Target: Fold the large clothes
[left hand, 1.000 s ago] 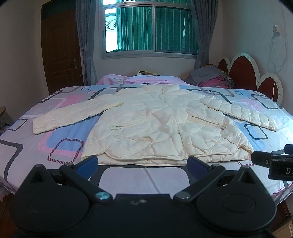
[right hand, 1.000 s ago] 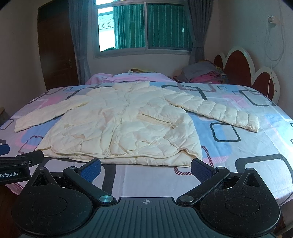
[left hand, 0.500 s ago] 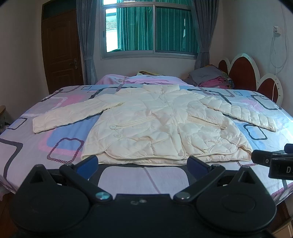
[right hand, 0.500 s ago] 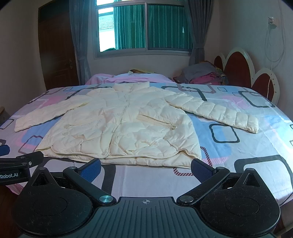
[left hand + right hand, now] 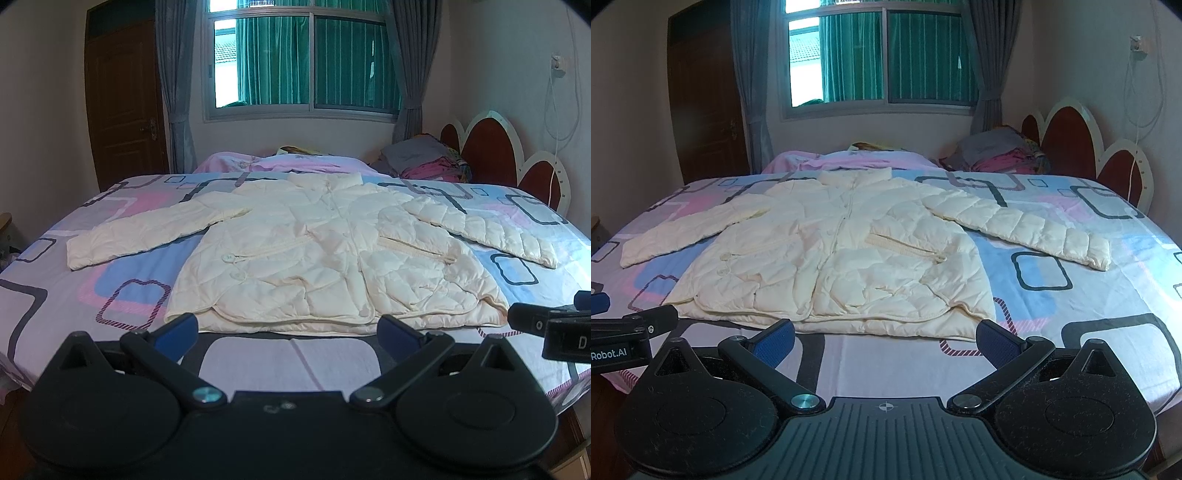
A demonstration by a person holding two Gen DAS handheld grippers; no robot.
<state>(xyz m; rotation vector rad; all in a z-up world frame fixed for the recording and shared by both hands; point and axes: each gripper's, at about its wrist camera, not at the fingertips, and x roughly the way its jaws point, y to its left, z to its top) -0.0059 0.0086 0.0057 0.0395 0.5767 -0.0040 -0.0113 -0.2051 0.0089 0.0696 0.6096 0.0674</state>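
A cream quilted puffer jacket [image 5: 325,254] lies flat and front up on the bed, both sleeves spread out to the sides; it also shows in the right wrist view [image 5: 842,262]. My left gripper [image 5: 288,328] is open and empty, hovering just short of the jacket's hem near the bed's front edge. My right gripper [image 5: 884,338] is open and empty, also just short of the hem. Each gripper shows at the edge of the other's view.
The bed [image 5: 122,295] has a sheet with pink, blue and dark squares. A pile of clothes [image 5: 424,162] sits at the far right by the headboard [image 5: 491,155]. A wooden door [image 5: 125,103] stands at the far left, a curtained window [image 5: 306,62] behind.
Both views have tilted slightly upward, so the jacket sits a little lower in the frames. The jacket has not moved and both grippers stay open.
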